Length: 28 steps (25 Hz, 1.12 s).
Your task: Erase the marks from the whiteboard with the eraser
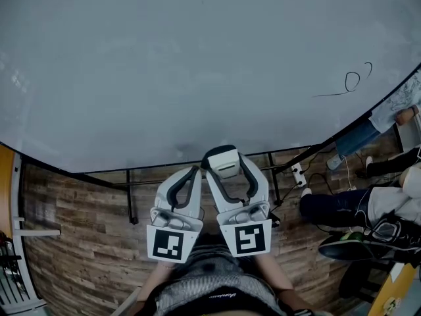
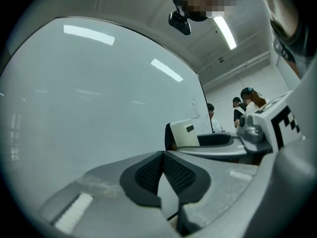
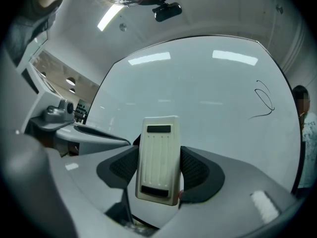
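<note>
Eraser [image 3: 158, 148] is sitting clamped in your right gripper [image 3: 159, 170], near the whiteboard's [image 1: 197, 64] lower edge, well left of the pen marks [image 1: 352, 83]. You are holding your left gripper [image 2: 162, 170] alongside, jaws pressed together, empty.

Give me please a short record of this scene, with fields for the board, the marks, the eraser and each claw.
whiteboard: mostly clean
marks: thin black loop and line near the right edge, not erased
eraser: white, upright in the right claw, away from the marks
right claw: shut on the eraser
left claw: shut, holds nothing
</note>
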Each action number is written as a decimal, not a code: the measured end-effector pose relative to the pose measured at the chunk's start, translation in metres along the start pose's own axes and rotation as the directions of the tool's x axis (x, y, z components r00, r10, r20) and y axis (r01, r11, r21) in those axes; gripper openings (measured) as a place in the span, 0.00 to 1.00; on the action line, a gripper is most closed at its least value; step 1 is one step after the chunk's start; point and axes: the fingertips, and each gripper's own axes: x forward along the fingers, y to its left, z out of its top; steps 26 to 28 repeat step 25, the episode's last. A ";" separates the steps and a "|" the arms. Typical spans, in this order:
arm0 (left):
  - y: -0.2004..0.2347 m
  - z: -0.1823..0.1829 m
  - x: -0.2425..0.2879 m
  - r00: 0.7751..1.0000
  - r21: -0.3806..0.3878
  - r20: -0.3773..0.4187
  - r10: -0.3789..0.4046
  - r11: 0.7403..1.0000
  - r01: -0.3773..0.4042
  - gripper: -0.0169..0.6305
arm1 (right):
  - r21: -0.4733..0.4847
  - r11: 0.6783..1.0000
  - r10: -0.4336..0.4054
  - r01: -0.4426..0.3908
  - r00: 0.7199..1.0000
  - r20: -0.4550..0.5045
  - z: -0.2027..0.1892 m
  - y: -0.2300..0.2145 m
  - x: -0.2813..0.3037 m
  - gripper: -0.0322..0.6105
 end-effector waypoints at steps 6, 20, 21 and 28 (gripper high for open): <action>-0.004 0.001 0.001 1.000 -0.003 -0.002 -0.013 1.000 0.013 0.03 | -0.005 1.000 -0.004 0.004 1.000 0.011 0.004 0.000 -0.001 0.46; -0.004 0.001 0.006 1.000 0.004 0.002 -0.030 1.000 0.030 0.03 | -0.016 1.000 -0.013 0.013 1.000 -0.022 -0.001 -0.003 0.001 0.46; -0.005 0.002 0.006 0.999 0.004 0.005 -0.031 1.000 0.031 0.03 | -0.017 1.000 -0.014 0.013 1.000 -0.024 -0.001 -0.003 0.000 0.46; -0.005 0.001 0.007 0.999 -0.002 0.004 -0.033 0.999 0.033 0.03 | -0.021 1.000 -0.013 0.013 0.999 -0.034 -0.003 -0.002 0.002 0.46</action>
